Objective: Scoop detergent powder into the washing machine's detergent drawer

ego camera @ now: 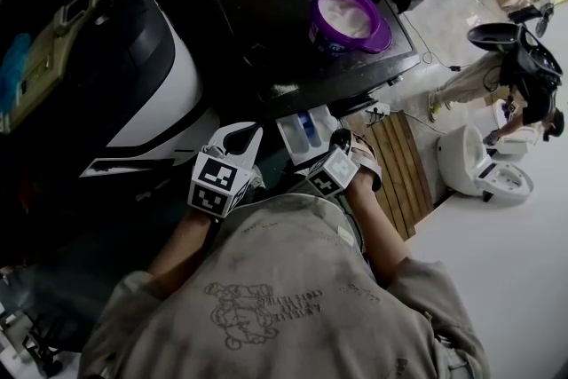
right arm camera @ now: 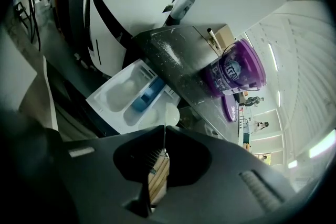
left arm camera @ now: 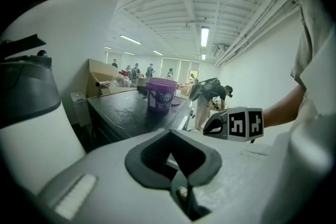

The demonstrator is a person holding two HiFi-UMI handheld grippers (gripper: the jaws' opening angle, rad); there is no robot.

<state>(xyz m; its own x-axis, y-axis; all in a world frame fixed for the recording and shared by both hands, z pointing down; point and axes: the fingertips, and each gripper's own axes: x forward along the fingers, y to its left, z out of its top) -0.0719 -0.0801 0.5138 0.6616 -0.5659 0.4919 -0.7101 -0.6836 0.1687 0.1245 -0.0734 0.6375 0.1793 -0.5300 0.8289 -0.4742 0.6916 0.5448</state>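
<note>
Detergent drawer (right arm camera: 124,95) open, right tongs (right arm camera: 161,136) gripping spoon (right arm camera: 170,113), left tongs (left arm camera: 178,181) closed, purple tub (right arm camera: 236,68) beyond.

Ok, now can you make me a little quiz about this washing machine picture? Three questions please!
1. Pick one: what is the right gripper holding?
A) a white spoon
B) a sponge
C) nothing
2. True or false: the purple bucket stands on the floor.
3. Fill the gap: the detergent drawer is pulled ____.

Key:
1. A. The jaws are shut on its thin handle.
2. False. It stands on the dark machine top.
3. Open.
</note>
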